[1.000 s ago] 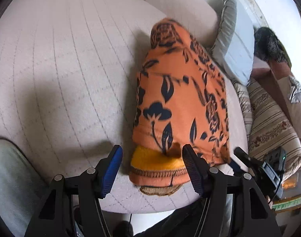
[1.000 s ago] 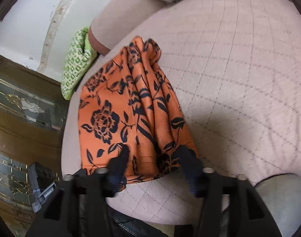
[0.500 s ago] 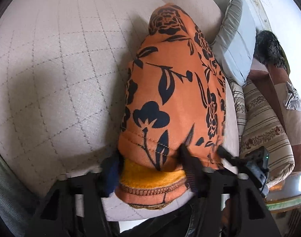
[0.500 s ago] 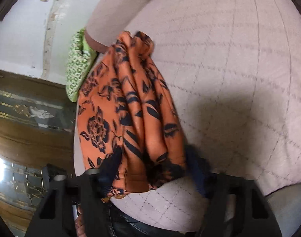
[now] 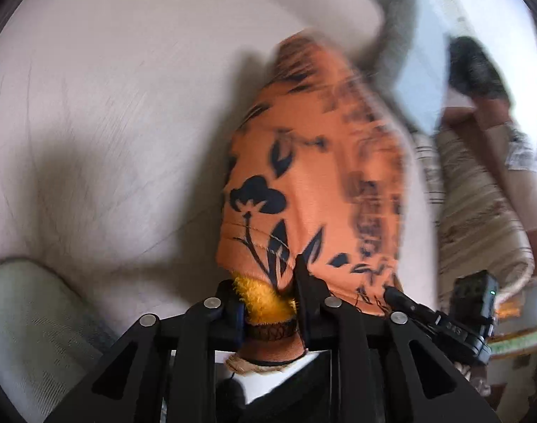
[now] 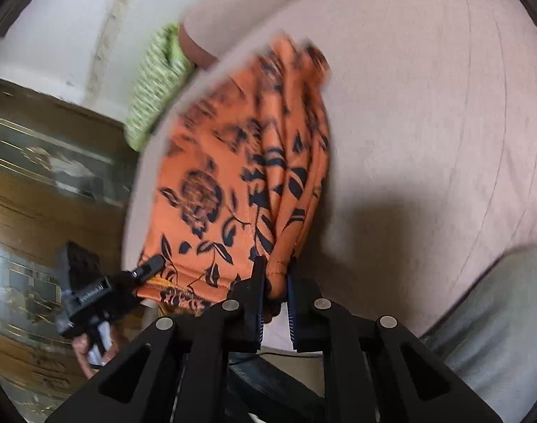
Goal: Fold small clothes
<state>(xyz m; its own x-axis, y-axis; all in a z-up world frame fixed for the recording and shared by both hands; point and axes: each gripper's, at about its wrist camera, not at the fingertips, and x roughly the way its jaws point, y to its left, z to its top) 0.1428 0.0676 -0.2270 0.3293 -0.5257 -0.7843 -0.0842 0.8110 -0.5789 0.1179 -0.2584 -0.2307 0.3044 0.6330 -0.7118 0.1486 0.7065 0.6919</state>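
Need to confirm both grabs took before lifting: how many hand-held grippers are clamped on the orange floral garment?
2. The left hand-held gripper pinches the orange floral garment at its near hem with the yellow lining; the right hand-held gripper pinches a bunched fold at the other near corner.

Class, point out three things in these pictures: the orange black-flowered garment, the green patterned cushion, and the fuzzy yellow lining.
orange black-flowered garment [image 6: 212,190], right wrist view, on the large rose print.
green patterned cushion [image 6: 152,88], right wrist view, on its striped middle.
fuzzy yellow lining [image 5: 261,299], left wrist view, on the fluffy patch between the fingers.
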